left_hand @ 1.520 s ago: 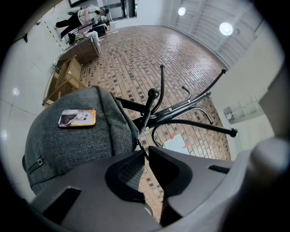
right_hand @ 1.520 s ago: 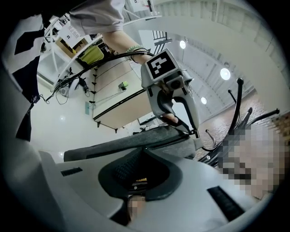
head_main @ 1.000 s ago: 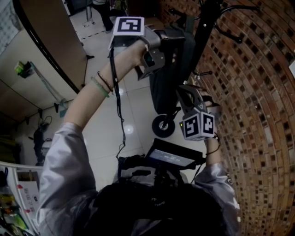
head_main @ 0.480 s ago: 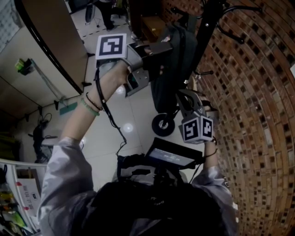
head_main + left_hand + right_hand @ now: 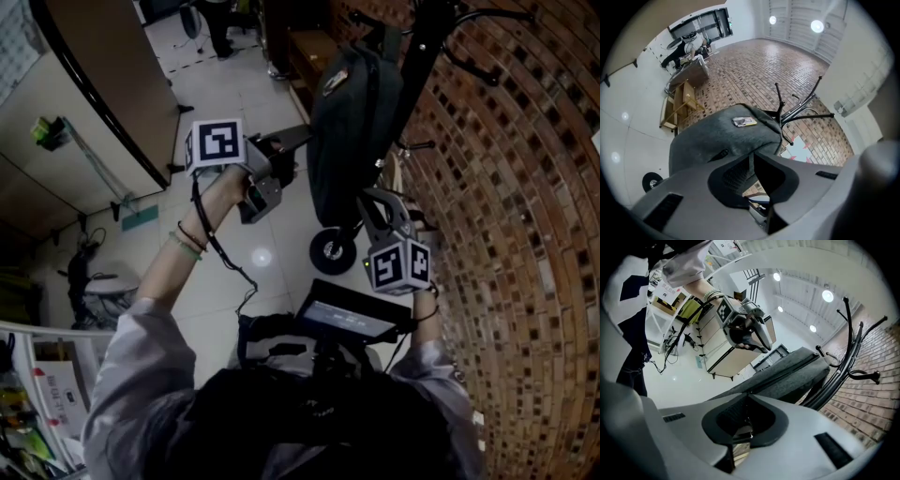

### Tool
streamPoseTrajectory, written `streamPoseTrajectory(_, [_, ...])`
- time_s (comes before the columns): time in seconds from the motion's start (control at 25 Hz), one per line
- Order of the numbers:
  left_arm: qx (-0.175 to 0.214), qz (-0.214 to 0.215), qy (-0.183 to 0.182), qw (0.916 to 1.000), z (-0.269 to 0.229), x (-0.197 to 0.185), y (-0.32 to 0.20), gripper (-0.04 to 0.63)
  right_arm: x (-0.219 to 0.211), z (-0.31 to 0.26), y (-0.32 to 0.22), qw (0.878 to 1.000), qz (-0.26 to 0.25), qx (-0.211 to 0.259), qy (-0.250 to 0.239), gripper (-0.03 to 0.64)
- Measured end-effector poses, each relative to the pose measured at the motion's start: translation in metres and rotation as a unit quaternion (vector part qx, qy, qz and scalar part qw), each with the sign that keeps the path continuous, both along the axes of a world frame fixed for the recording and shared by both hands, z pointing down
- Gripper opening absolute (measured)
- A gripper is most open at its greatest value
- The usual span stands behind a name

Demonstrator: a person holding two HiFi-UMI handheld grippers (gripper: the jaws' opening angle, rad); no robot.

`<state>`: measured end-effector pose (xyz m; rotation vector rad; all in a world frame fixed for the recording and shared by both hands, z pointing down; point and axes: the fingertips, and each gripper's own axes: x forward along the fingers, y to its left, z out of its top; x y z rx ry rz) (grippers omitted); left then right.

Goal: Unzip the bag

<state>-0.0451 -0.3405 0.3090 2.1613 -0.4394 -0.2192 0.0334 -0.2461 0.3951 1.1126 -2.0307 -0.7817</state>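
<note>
A dark grey bag (image 5: pixel 354 131) hangs from a black coat rack (image 5: pixel 422 56) in front of a brick wall. My right gripper (image 5: pixel 367 202) reaches up to the bag's lower end, shut on a small metal zipper pull (image 5: pixel 743 431) that sits deep between its jaws. The zip line runs off from the jaw tips along the bag (image 5: pixel 787 373). My left gripper (image 5: pixel 281 155) stands a short way left of the bag, shut with nothing in it. In the left gripper view the bag (image 5: pixel 722 136) and its small label lie just beyond that gripper (image 5: pixel 752 157).
The brick wall (image 5: pixel 525 234) curves close on the right. A small black wheel (image 5: pixel 332 253) sits on the tiled floor under the bag. A wooden bench (image 5: pixel 677 105) stands along the wall, and a dark-edged table (image 5: pixel 103 75) is at the upper left.
My left gripper has come down and to the left, away from the top of the bag. The bag now hangs free of it. My right gripper has hardly moved.
</note>
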Motion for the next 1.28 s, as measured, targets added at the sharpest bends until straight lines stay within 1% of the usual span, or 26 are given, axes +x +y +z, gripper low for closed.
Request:
streamPoseTrajectory(0.08, [-0.007,-0.005,-0.008,0.9999,0.012,-0.002,0.000,0.034,0.000,0.005,0.001,1.000,0.002,-0.004,-0.005,0.009])
streamPoseTrajectory(0.16, [-0.021,-0.007,-0.005,0.9997,0.021,-0.002,0.001,0.034,0.000,0.008,0.002,1.000,0.002,-0.009,-0.010,0.011])
streamPoseTrajectory(0.24, [-0.028,-0.009,-0.007,0.9995,0.027,-0.002,0.002,0.034,0.001,0.009,0.001,1.000,0.002,-0.012,-0.027,0.011])
streamPoseTrajectory(0.36, [-0.009,-0.013,-0.027,0.9995,0.029,-0.001,0.002,0.034,0.002,0.006,0.001,0.996,0.002,-0.026,-0.081,0.014])
streamPoseTrajectory(0.52, [0.021,-0.019,-0.050,0.9983,0.030,-0.001,0.002,0.034,0.002,0.004,0.006,0.986,-0.002,-0.055,-0.156,0.029])
streamPoseTrajectory(0.68, [0.055,-0.030,-0.067,0.9958,0.032,0.000,0.004,0.034,0.011,-0.008,0.010,0.969,-0.006,-0.056,-0.239,0.029])
streamPoseTrajectory(0.8, [0.087,-0.046,-0.075,0.9923,0.034,0.000,0.007,0.033,0.023,-0.017,0.010,0.953,0.019,-0.060,-0.297,0.029])
streamPoseTrajectory(0.88, [0.104,-0.054,-0.078,0.9901,0.036,0.001,0.008,0.032,0.027,-0.021,0.009,0.944,0.029,-0.058,-0.325,0.029])
streamPoseTrajectory(0.96, [0.118,-0.061,-0.072,0.9885,0.036,0.002,0.011,0.032,0.030,-0.022,0.008,0.933,0.038,-0.061,-0.353,0.015])
streamPoseTrajectory(1.04, [0.131,-0.073,-0.066,0.9865,0.037,0.003,0.015,0.032,0.030,-0.023,0.008,0.921,0.058,-0.064,-0.381,-0.001])
streamPoseTrajectory(1.2, [0.159,-0.099,-0.062,0.9804,0.036,0.002,0.021,0.032,0.030,-0.024,0.004,0.902,0.084,-0.054,-0.420,-0.005])
streamPoseTrajectory(1.28, [0.161,-0.108,-0.057,0.9793,0.037,0.001,0.024,0.032,0.030,-0.026,0.003,0.886,0.089,-0.055,-0.452,-0.005])
